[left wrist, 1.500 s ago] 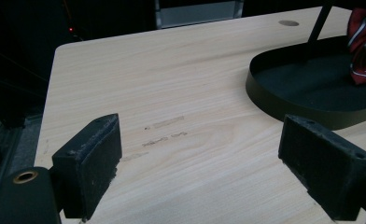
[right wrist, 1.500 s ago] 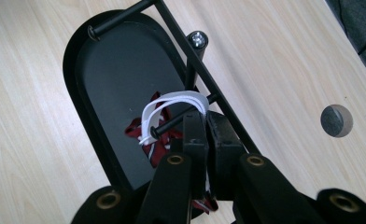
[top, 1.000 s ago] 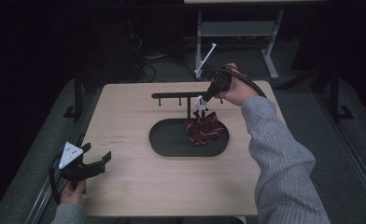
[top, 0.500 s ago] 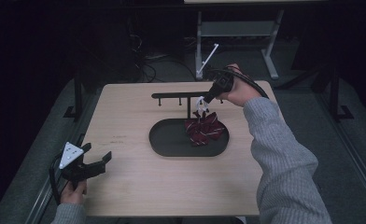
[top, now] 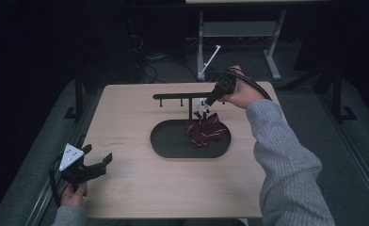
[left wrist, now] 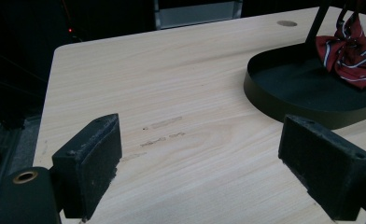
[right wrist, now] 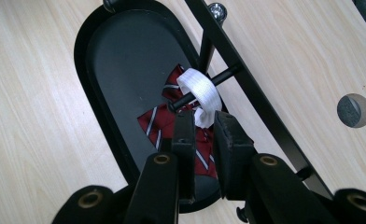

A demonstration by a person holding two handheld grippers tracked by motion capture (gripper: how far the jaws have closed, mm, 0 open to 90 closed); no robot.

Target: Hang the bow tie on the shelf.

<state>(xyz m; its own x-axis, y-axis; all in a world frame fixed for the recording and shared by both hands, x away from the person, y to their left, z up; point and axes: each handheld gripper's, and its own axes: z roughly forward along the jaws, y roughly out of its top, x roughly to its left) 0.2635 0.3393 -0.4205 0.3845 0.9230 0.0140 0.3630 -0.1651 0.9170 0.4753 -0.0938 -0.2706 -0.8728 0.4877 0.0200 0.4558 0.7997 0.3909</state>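
Right gripper (right wrist: 203, 125) at the white strap (right wrist: 200, 88) of the bow tie (top: 205, 132) on the rack peg (right wrist: 204, 86); left gripper (left wrist: 200, 163) idle and wide open.

The right gripper's jaws stand narrowly parted and have just been opening; the strap's lower curl lies between their tips, but whether the pads still press on it cannot be told. The strap loops over the peg, which juts from the black rack bar (top: 182, 96), and the red striped tie hangs below it into the right end of the black oval tray (top: 168, 143). The bar runs just beside the gripper, so room there is tight. The left gripper is released over the bare near-left corner of the table (top: 126, 117), close to the table edge and well apart from the tray.
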